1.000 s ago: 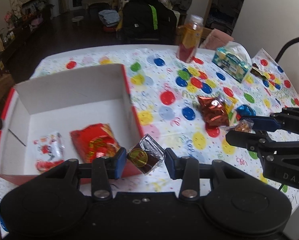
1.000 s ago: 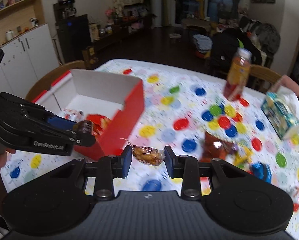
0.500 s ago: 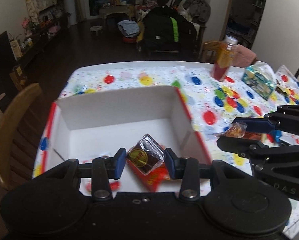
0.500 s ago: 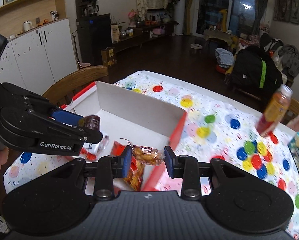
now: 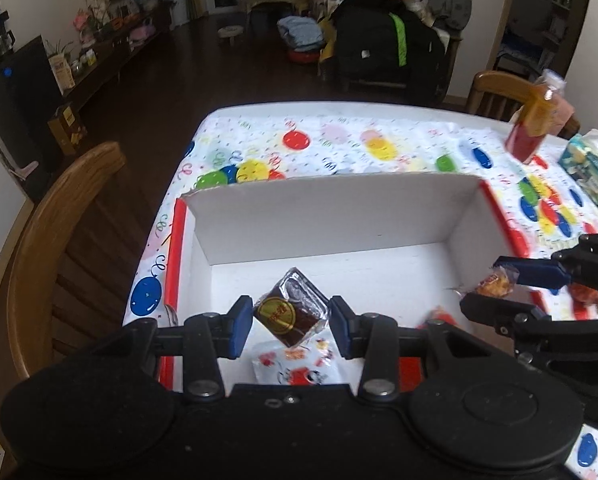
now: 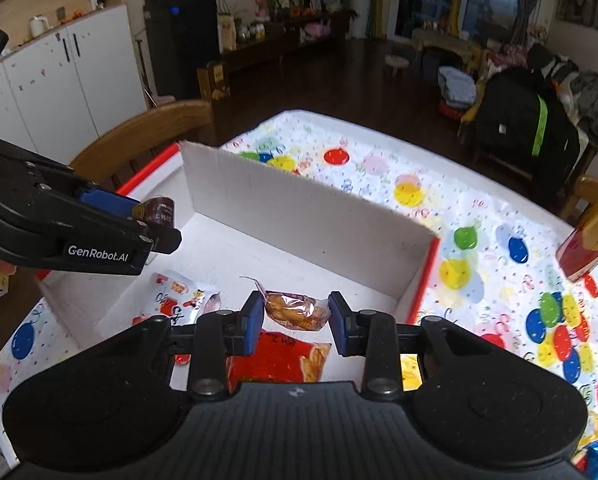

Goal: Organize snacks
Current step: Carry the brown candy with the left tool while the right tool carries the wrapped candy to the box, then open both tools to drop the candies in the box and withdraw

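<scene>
Cardboard box [image 5: 339,216], red outside, white inside, open-topped, on desk [image 5: 339,140] with balloon-print cloth. Contents: white snack packet [image 6: 179,294] with red print; red snack bag [image 6: 277,354].
Left gripper [image 5: 290,318]: fingers closed on brown foil-wrapped cake [image 5: 289,312], held above the box interior.
Right gripper [image 6: 297,316]: fingers closed on clear-wrapped golden pastry [image 6: 297,310], over the red bag.
Outside box: drink bottle [image 5: 535,128], tissue pack [image 5: 589,170].
</scene>
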{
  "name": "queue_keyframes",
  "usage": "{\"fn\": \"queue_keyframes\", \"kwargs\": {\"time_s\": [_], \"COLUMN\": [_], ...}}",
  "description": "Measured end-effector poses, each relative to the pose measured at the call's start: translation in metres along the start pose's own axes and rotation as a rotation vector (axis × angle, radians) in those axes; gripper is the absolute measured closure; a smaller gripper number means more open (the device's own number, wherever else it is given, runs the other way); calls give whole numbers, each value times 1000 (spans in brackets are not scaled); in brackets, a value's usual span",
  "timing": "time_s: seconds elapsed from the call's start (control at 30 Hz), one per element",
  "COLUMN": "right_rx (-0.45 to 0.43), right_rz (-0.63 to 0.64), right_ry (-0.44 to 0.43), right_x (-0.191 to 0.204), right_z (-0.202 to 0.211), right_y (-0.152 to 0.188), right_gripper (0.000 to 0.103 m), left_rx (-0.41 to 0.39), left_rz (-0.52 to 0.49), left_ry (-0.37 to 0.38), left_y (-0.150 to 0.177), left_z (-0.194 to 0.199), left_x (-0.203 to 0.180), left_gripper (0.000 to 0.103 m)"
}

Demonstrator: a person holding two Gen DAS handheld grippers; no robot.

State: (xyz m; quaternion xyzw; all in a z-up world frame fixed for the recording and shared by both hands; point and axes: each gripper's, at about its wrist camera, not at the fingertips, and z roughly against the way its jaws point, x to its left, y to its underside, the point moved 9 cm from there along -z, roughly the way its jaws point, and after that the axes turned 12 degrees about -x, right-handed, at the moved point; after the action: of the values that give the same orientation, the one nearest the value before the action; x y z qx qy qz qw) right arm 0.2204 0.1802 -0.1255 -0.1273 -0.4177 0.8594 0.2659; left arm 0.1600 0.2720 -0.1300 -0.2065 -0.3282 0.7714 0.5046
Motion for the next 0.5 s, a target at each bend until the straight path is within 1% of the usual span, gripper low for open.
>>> {"fn": "queue_keyframes", "kwargs": {"time_s": [0.1, 0.23, 0.5], "right_rx": [35, 76, 130], "right_rz": [-8, -7, -17], "right_ry": [9, 28, 49], "right_x": [0, 0, -2], "right_z": [-17, -35, -52], "right_y": [4, 10, 21], "right_gripper": [69, 69, 68], "left_rx": [18, 53, 134], "left_rz": [-10, -17, -15], "left_ry": [-10, 1, 13], "left_y": [0, 4, 17], "left_z": [-14, -34, -65], "left_x": [5, 4, 0], "left_gripper": [64, 64, 64]}}
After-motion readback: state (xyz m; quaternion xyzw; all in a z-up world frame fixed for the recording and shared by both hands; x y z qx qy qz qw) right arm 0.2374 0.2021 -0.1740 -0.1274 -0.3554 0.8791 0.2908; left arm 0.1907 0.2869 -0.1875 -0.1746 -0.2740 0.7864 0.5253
